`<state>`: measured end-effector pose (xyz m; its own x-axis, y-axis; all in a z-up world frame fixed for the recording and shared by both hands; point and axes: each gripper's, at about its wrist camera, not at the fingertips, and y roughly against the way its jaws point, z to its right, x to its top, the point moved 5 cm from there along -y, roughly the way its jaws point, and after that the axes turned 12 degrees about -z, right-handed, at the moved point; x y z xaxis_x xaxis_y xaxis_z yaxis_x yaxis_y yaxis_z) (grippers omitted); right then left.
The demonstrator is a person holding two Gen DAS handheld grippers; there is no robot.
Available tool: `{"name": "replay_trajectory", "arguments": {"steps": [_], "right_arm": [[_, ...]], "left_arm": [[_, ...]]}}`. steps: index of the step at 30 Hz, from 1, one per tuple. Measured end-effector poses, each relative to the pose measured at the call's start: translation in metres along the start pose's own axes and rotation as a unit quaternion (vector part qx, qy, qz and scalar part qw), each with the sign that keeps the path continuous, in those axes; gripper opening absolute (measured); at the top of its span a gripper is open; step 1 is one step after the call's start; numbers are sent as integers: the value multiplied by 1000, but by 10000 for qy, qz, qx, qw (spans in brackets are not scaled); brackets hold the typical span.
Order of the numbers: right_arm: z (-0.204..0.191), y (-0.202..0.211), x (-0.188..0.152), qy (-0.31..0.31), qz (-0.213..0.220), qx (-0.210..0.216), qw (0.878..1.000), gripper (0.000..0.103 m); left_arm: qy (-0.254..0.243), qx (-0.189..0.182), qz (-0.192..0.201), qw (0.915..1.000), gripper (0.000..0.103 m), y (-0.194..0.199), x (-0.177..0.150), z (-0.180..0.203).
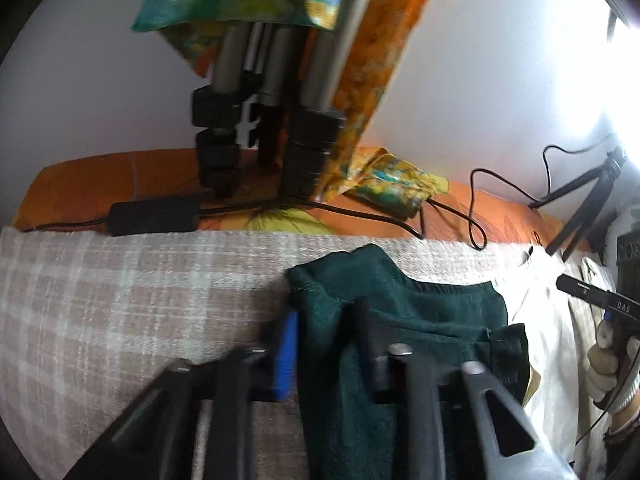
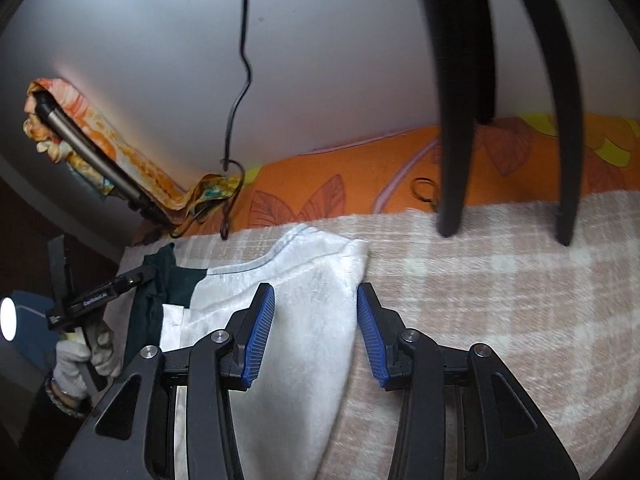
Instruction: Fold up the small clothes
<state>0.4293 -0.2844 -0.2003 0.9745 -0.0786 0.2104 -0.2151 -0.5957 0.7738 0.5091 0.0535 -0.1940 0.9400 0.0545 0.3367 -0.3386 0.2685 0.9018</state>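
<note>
A small garment lies on the checked blanket [image 1: 120, 300], dark green [image 1: 400, 312] on its left part and white [image 2: 316, 292] on its right. My left gripper [image 1: 326, 344] is open, its blue-padded fingers straddling the green edge, which drapes between them. My right gripper [image 2: 316, 332] is open with its fingers on either side of the white fold. The left gripper [image 2: 96, 300] shows at the left of the right wrist view, the right gripper [image 1: 592, 296] at the right edge of the left wrist view.
An orange flowered sheet [image 2: 340, 188] runs behind the blanket [image 2: 500, 300] along the white wall. A tripod [image 1: 256, 120] draped in patterned cloth stands on it with a black adapter [image 1: 156, 214] and cables. Black tripod legs [image 2: 452, 120] rest at the blanket's far edge.
</note>
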Motion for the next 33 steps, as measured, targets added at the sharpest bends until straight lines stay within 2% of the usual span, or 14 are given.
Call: {"name": "replay_trajectory", "arguments": {"steps": [1,2,6,12,17,22,26,33], "right_arm": [[-3,-2,1,54,-10,5,10000,17],[-6,-5,2,95,-70,36,9999,2],[-19,-1,3,326,-60,-120,9994,1],[-48,32,-4,619,156,-180,9978,1],[-73,67,-30,780,307,-130,9964,1],[-99,102,-73,917,399,-198,9948,1],[-111,130,-117,979,429,-275,9939,1],[-119,142,-204,944,369,-321,9943,1]], "left_arm": [[-17,-5,1,10000,1,0,-1,1],[-12,-29,30,10000,1,2,-2,2],[15,-84,208,9997,0,16,-6,3],[-40,-169,457,9988,0,56,-23,10],[-194,-166,667,9974,0,99,-52,22],[-352,-103,764,9964,0,133,-90,39],[-468,-58,863,9952,0,158,-135,52],[-607,59,680,9958,0,166,-216,66]]}}
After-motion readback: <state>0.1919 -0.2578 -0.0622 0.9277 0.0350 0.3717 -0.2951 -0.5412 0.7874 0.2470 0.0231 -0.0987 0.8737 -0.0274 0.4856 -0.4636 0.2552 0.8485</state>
